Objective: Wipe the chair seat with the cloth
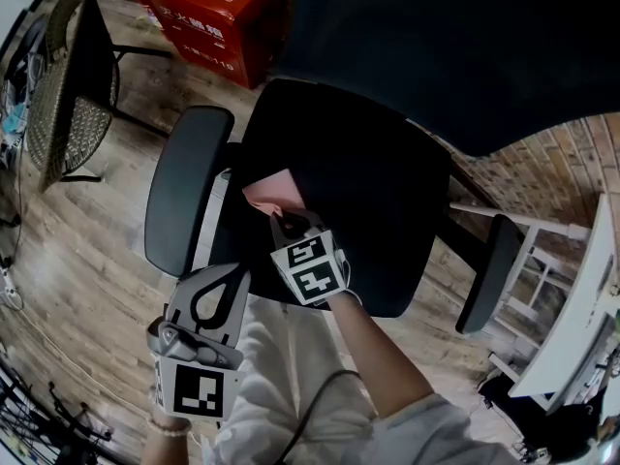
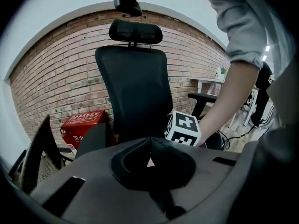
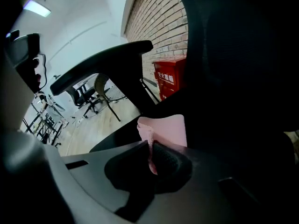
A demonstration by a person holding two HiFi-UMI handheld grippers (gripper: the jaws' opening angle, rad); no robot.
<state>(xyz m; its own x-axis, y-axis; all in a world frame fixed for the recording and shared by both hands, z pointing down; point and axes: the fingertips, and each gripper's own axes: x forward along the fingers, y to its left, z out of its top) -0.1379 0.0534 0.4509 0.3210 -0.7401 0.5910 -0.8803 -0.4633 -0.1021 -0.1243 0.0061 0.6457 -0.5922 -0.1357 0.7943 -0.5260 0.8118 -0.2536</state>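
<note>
l gripper (image 1: 225, 284) sits at 7 o'clock in head view, jaws pressed together w/ nothing between, just off the seat's front edge. r gripper (image 1: 291, 223) is near centre, jaws clamped on an edge of the pink cloth (image 1: 271, 190). cloth is at the black chair seat (image 1: 378, 182) (left-front part). armrest (image 1: 184, 187) at 9 o'clock. red box (image 1: 208, 13) beyond, at 11.
</note>
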